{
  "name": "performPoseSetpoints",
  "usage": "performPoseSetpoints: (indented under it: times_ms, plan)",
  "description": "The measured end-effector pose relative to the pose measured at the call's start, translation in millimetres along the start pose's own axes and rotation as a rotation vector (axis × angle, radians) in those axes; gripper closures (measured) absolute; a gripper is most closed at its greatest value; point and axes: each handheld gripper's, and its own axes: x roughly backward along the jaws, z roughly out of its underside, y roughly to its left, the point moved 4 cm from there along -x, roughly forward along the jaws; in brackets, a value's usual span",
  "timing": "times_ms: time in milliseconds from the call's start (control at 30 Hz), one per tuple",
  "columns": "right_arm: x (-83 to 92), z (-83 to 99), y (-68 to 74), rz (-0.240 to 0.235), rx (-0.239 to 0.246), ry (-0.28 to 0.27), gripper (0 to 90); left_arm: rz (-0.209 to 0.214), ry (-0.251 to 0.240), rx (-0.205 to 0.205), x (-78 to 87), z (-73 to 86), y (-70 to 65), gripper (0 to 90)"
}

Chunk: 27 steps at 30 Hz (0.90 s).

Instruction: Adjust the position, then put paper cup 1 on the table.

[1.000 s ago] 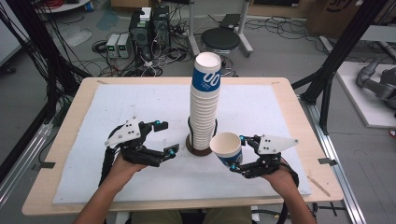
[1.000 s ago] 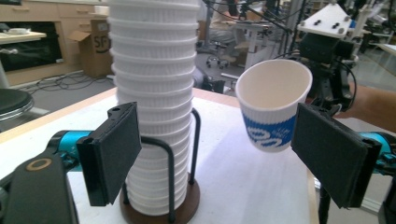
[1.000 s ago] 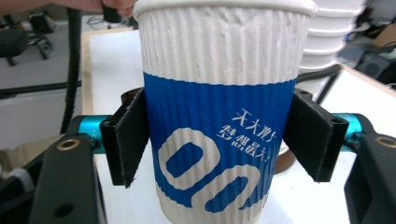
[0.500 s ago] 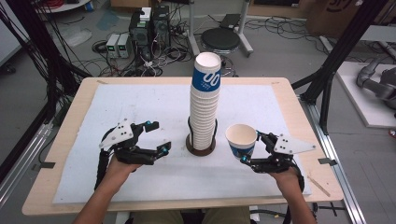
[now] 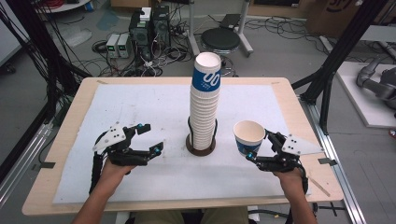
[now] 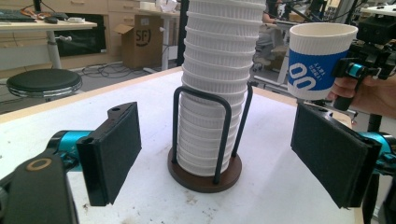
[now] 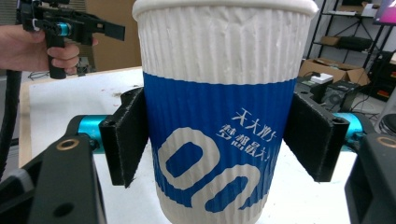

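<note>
The workshop floor behind was crowded with cables, computer cases (image 5: 149, 25) and a round black stool (image 5: 226, 39), and in front of them stood a wooden surface (image 5: 60, 140) covered by a white mat (image 5: 140, 107). The right tongs (image 5: 254, 147) were closed on a single paper cup (image 5: 248, 136), white and ribbed with a blue band; in the right gripper view both black pads pressed against the cup's sides at the blue band (image 7: 219, 140). The cup stood upright in that grip, to the right of the stack and apart from it, with its open mouth upward. The left tongs (image 5: 149, 138) were open and held nothing; in the left gripper view the two pads (image 6: 114, 151) stood wide apart, with the foot of the stack seen between them farther off. These tongs were left of the stack, low over the mat and clear of it. Between the two hands rose a tall stack of cups (image 5: 204, 105), the same ribbed kind, nested upright in a black wire holder (image 6: 224, 135) on a round dark base (image 5: 201, 148) near the middle of the mat. The top cup of the stack showed the same blue band. A person's forearms came in from the near edge.
</note>
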Motion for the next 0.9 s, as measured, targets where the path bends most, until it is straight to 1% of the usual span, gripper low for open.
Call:
performPoseSetpoints:
  times_ms: [100, 200, 233, 267, 300, 433, 500, 600, 700, 800, 900]
  plan:
    - [2.7, -0.6, -1.7, 0.014, 0.008, -0.009, 27.5, -0.002, 0.002, -0.002, -1.2, 0.4, -0.2, 16.0]
    - [4.7, -0.3, -3.3, 0.024, 0.001, -0.008, 27.4, 0.0, 0.005, -0.004, -2.1, 0.0, 0.8, 16.0]
    - [4.9, -0.4, -4.7, 0.03, 0.01, -0.013, 27.4, 0.001, 0.003, -0.002, -2.4, -0.2, 0.8, 16.0]
    - [5.8, 0.0, -4.5, 0.031, -0.003, -0.008, 27.4, 0.001, 0.001, -0.003, -2.6, -0.2, 0.9, 16.0]
    - [6.3, 0.2, -5.9, 0.039, 0.003, -0.011, 27.4, 0.001, 0.003, -0.004, -2.7, -0.1, 1.1, 16.0]
    - [8.0, 1.6, -10.2, 0.061, -0.003, -0.008, 27.4, -0.002, 0.003, -0.001, -2.7, 1.0, 3.3, 16.0]
    - [8.5, 3.1, -13.1, 0.082, -0.006, 0.001, 27.4, -0.005, -0.003, 0.003, -2.3, 1.1, 4.3, 16.1]
    - [8.3, 4.9, -18.4, 0.107, -0.019, 0.004, 27.3, -0.007, -0.007, 0.002, -1.5, 1.5, 5.2, 16.1]
    - [5.5, 6.6, -26.9, 0.139, -0.027, 0.006, 27.3, -0.009, -0.006, 0.003, -0.6, 2.2, 5.6, 16.0]
    - [-1.0, 8.1, -36.9, 0.169, -0.039, 0.012, 27.2, -0.012, -0.004, 0.004, 0.0, 3.5, 6.4, 16.1]
    - [-11.0, 10.1, -47.0, 0.198, -0.054, 0.019, 27.2, -0.013, 0.002, 0.0, 0.5, 5.2, 7.2, 16.0]
